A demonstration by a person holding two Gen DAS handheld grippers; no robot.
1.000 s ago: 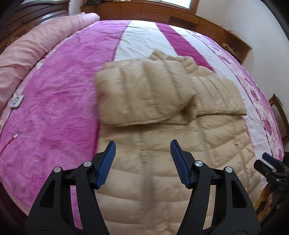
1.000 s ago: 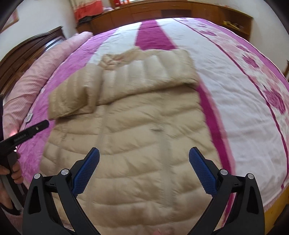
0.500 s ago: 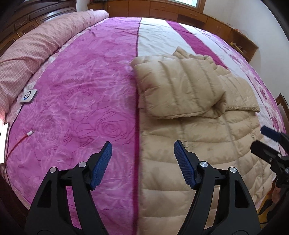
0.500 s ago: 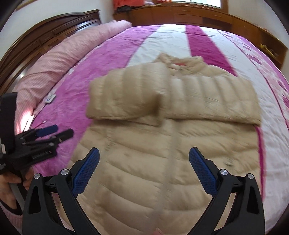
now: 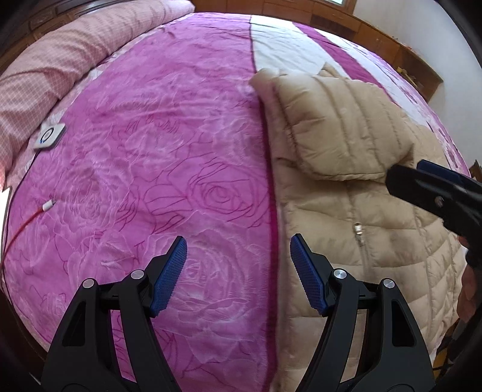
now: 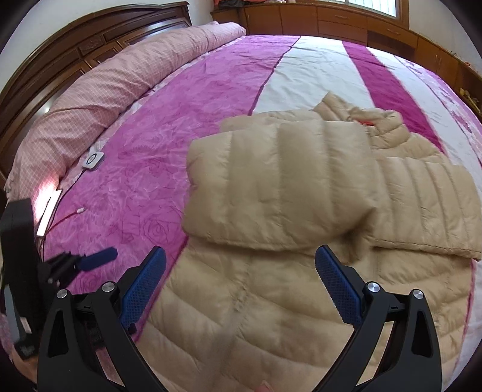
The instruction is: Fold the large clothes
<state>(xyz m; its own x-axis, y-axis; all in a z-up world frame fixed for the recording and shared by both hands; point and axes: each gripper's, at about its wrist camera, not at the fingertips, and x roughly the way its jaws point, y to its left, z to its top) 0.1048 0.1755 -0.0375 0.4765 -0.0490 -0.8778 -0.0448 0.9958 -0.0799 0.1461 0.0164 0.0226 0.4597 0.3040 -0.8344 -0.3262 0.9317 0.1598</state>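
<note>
A beige quilted puffer jacket (image 6: pixel 271 295) lies flat on the bed, zipper up, with both sleeves folded across its chest; the left sleeve (image 6: pixel 277 187) lies on top. In the left wrist view the jacket (image 5: pixel 376 229) fills the right side. My left gripper (image 5: pixel 238 277) is open and empty, above the bedspread just left of the jacket's edge. My right gripper (image 6: pixel 241 289) is open and empty, over the jacket's lower body. It also shows in the left wrist view (image 5: pixel 433 190), and the left gripper shows in the right wrist view (image 6: pixel 90 259).
The bed has a magenta rose-print bedspread (image 5: pixel 135 169) with white stripes. A pink rolled quilt (image 6: pixel 99 99) lies along the dark wooden headboard (image 6: pixel 75 51). A small white device (image 5: pixel 49 136) and a red cable (image 5: pixel 27 223) lie at the left. Wooden cabinets (image 6: pixel 331 18) stand beyond.
Both grippers have swung leftward. The left gripper moved off the jacket to over the bare bedspread beside its edge. Both stay open; the jacket has not moved.
</note>
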